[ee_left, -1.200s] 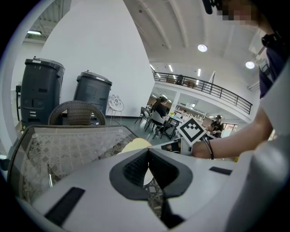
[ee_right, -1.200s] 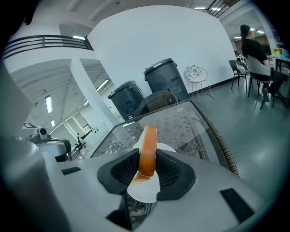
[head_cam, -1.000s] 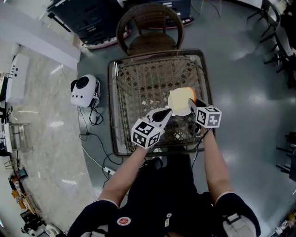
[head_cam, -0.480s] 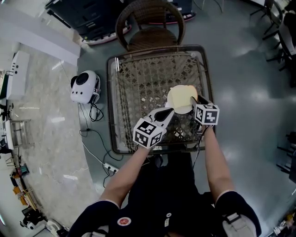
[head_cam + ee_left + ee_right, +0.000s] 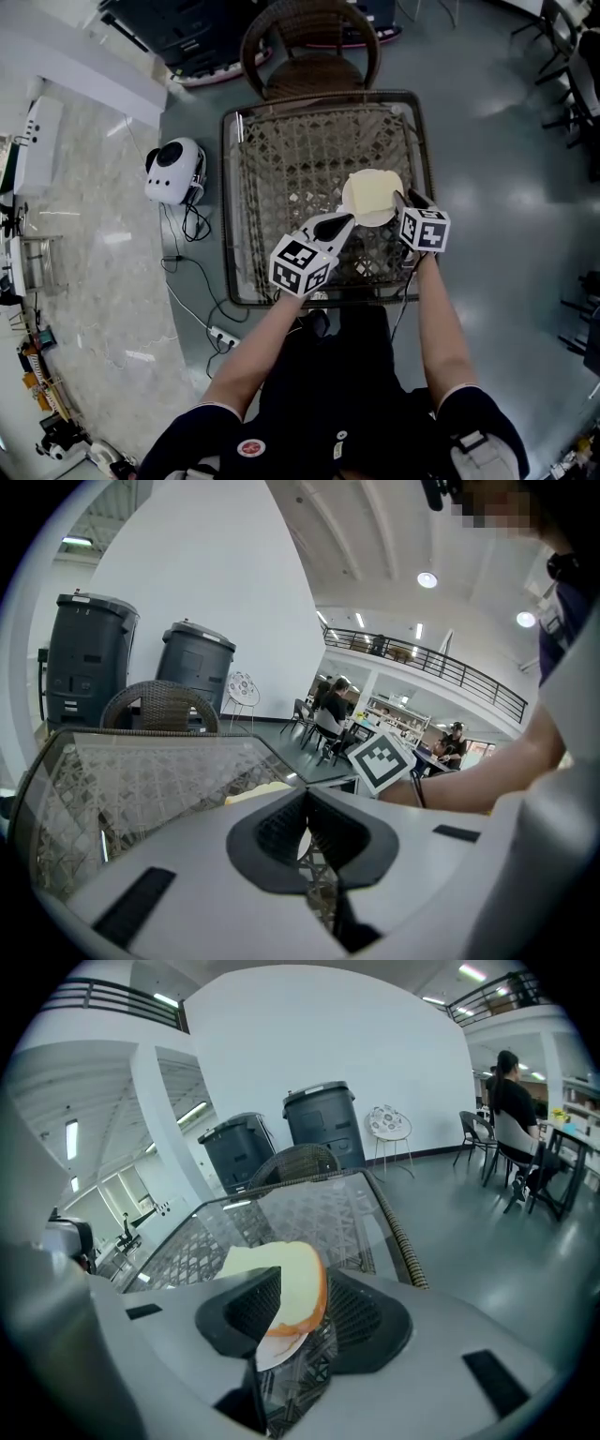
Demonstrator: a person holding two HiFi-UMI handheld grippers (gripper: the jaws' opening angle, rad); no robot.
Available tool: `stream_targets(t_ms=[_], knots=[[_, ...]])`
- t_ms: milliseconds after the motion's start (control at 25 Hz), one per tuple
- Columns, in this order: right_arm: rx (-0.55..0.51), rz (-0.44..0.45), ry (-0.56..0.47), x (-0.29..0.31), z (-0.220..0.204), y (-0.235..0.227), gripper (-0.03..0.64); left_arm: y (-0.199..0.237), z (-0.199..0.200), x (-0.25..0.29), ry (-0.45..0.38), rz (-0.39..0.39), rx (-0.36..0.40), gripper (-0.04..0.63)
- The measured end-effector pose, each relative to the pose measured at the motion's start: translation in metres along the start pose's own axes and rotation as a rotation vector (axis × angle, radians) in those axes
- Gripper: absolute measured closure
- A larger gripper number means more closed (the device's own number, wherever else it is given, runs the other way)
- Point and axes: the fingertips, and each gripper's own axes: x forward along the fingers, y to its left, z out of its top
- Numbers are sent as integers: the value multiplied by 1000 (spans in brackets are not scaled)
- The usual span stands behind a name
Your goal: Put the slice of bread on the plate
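A pale slice of bread [image 5: 375, 190] with an orange crust lies on the small white plate [image 5: 352, 212], which sits on the glass-topped wicker table [image 5: 291, 159]. My right gripper [image 5: 401, 199] is at the plate's right edge. Its jaws have just been opening and now stand open. In the right gripper view the bread's near edge [image 5: 295, 1283] still sits between them, clear of the right pad, with the plate's rim [image 5: 272, 1352] below. My left gripper [image 5: 345, 221] is shut, tips [image 5: 307, 803] at the plate's near-left rim. Whether it pinches the rim does not show.
A wicker chair [image 5: 309, 47] stands at the table's far side. A white round device [image 5: 174, 172] and cables [image 5: 220, 333] lie on the floor to the left. Two dark bins [image 5: 319, 1129] stand beyond the table. People sit at distant tables [image 5: 511, 1101].
The bread, tilted up with its crust showing a second ago, has come down onto the plate. My right gripper sank slightly with it. The left gripper stayed still.
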Motion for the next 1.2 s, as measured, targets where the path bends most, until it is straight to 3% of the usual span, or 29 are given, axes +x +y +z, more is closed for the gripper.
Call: stream_targets(t_ms=[200, 440, 1200], knots=[[7, 79, -87, -29, 24, 26, 479, -7, 12, -7, -22, -16, 13, 589], [-59, 121, -214, -73, 60, 59, 609, -21, 34, -12, -55, -53, 37, 589], [-152, 234, -476, -185, 117, 137, 611, -62, 103, -45, -144, -140, 125, 589]])
